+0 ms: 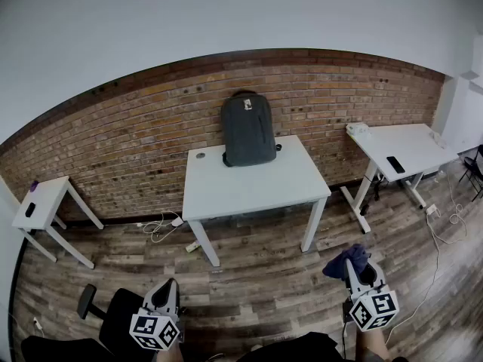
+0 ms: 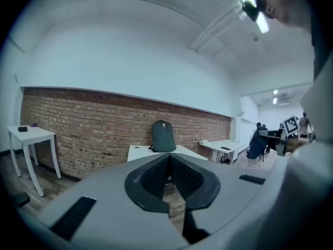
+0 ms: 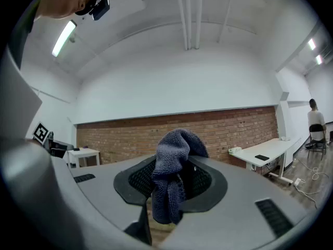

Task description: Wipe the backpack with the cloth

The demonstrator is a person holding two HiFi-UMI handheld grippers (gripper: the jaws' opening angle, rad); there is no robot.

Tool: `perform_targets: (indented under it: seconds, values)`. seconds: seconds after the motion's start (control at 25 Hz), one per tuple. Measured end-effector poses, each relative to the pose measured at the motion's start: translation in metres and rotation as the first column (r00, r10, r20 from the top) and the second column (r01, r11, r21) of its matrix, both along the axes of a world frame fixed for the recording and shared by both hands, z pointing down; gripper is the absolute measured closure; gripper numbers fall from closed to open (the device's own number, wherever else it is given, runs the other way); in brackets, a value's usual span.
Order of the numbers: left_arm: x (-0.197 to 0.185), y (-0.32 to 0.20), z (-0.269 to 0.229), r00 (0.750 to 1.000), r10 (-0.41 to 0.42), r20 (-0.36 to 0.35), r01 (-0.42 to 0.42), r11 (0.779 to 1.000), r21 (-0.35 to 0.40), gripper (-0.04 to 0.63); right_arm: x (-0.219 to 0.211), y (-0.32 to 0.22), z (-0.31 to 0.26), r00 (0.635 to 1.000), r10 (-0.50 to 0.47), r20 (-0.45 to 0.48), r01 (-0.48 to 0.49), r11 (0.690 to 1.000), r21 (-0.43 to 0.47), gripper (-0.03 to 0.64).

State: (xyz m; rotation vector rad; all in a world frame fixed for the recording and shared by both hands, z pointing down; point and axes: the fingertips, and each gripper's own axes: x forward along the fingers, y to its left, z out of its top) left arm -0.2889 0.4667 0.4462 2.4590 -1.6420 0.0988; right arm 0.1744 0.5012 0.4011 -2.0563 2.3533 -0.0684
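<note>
- Grippers: your left gripper (image 2: 169,165) has its jaws pressed together with nothing between them. Your right gripper (image 3: 174,178) is clamped on the dark blue cloth (image 3: 173,155), which bunches up above the jaws.
- Position: you hold both grippers over the wood floor (image 1: 264,277), well apart from the white table (image 1: 249,187).
- Backpack: the grey backpack (image 1: 248,130) stands upright at the table's far edge, against the brick wall (image 1: 136,142).

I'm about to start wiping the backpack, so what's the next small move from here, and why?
Probably step forward and carry the right gripper toward the backpack: it grips the cloth, but the backpack stands far off on the white table.
</note>
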Motion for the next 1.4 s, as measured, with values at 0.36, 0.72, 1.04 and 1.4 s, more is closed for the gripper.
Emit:
perform_targets:
  seconds: [0.36, 0.72, 1.04, 1.4]
  values:
    - [-0.031, 0.009, 0.009, 1.0, -0.006, -0.018, 0.006, 1.0, -0.011, 0.598, -0.039, -0.006, -0.006, 1.0, -0.028, 0.011, 0.028, 1.0, 0.003, 0.511]
    - [-0.047, -0.008, 0.0, 0.999, -0.035, 0.009, 0.035, 0.999, 0.028, 0.598, -0.044, -0.025, -0.004, 0.999, -0.049, -0.014, 0.049, 0.999, 0.004, 0.511]
    - [-0.015, -0.044, 0.01, 1.0, -0.019, 0.011, 0.018, 1.0, 0.018, 0.598, -0.043, -0.073, 0.005, 0.993, -0.101, -0.055, 0.102, 0.995, 0.01, 0.511]
    - [0.039, -0.125, 0.007, 0.999, 0.021, 0.048, -0.021, 1.0, 0.006, 0.598, -0.011, -0.165, 0.005, 0.991, -0.126, -0.036, 0.127, 0.991, 0.034, 0.511]
